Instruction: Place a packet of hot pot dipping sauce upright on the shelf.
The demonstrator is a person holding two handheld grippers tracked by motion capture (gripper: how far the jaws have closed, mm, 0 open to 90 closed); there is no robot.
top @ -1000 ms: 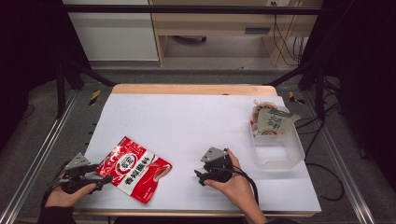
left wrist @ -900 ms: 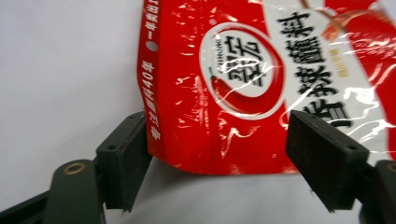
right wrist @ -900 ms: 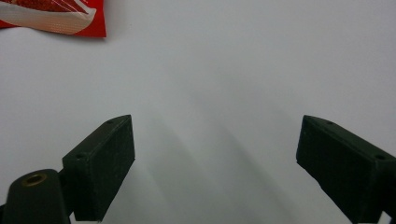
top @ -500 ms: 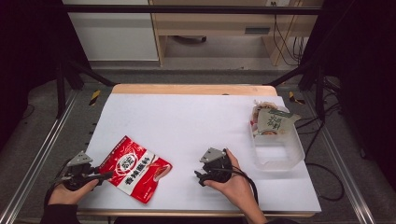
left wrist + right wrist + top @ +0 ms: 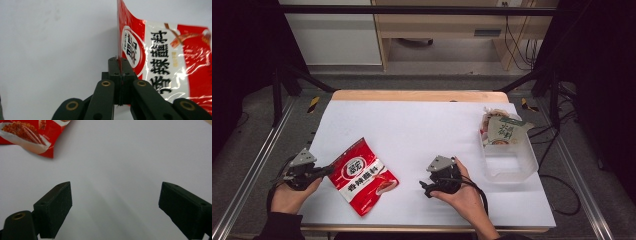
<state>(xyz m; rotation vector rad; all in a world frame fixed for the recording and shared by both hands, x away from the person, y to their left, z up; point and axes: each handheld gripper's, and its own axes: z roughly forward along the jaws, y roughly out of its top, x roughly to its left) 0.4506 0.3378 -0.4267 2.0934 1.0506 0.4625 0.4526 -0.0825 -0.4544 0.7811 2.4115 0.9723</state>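
A: At the near left of the bench (image 5: pixel 422 125), your left claw (image 5: pixel 328 170) is pinched tight on the edge of the red seasoning packet (image 5: pixel 364 176). Confirm?

B: Yes. In the left gripper view the two jaws meet with the packet's edge squeezed between them, and that edge stands up off the bench while the rest of the packet lies flat to the right. You hold it by the thin seam because, I judge, that is the only part a closed claw can bite on a flat pouch.

A: And your right claw (image 5: pixel 424 188)?

B: Spread wide, holding nothing. In the right gripper view the jaws stand far apart over bare white bench, with a corner of the packet up at the top left, well clear of them. Your right hand (image 5: pixel 464 195) rests near the front edge, likely parked out of the way.

A: Containers?

B: One clear plastic tub (image 5: pixel 512 165) at the right side of the bench, well apart from both claws. A pale packet with green print (image 5: pixel 503 131) leans in its far end, sticking up over the rim. The near part of the tub looks empty.

A: Anything else in there?

B: Can't tell, too small.
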